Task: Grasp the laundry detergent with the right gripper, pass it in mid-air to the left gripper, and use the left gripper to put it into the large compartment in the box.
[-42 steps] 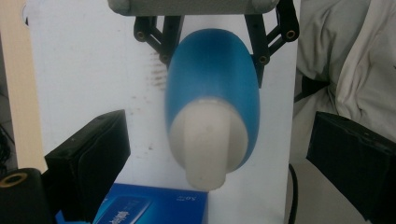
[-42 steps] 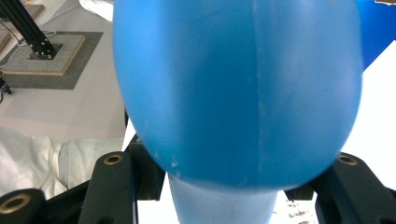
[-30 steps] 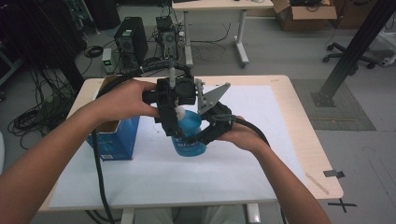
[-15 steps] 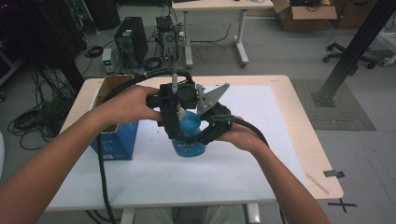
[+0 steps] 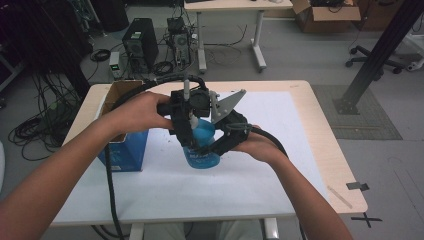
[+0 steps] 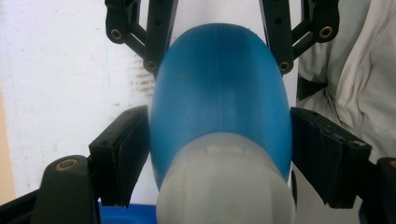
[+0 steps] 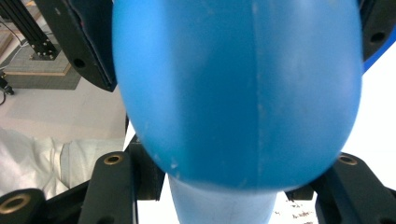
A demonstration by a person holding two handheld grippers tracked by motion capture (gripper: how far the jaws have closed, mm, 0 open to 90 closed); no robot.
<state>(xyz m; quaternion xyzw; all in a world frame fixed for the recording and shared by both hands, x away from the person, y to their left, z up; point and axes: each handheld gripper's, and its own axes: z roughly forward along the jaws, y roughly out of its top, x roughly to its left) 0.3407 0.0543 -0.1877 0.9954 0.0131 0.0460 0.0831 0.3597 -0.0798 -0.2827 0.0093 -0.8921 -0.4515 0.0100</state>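
Observation:
A blue bottle point(image 5: 201, 150) stands upright on the white sheet at the middle of the table. My right gripper point(image 5: 220, 142) comes in from the right and is shut on its body; in the right gripper view the bottle point(image 7: 233, 93) bulges between the jaws of the right gripper point(image 7: 229, 154). My left gripper point(image 5: 192, 122) reaches down over the top. Its jaws have just been closing around the bottle. In the left gripper view its pads point(image 6: 123, 154) lie against both sides of the bottle point(image 6: 219, 98), above a whitish cap point(image 6: 224, 186).
A blue carton with an open cardboard top point(image 5: 122, 150) stands at the table's left, close to my left forearm. The white sheet point(image 5: 285, 130) covers most of the wooden table point(image 5: 330, 165). Thick black cables trail from both grippers. Computers and cable clutter lie on the floor behind.
The left gripper has settled slightly lower over the bottle's top and its jaws have come in against it. The right gripper and the bottle have stayed put.

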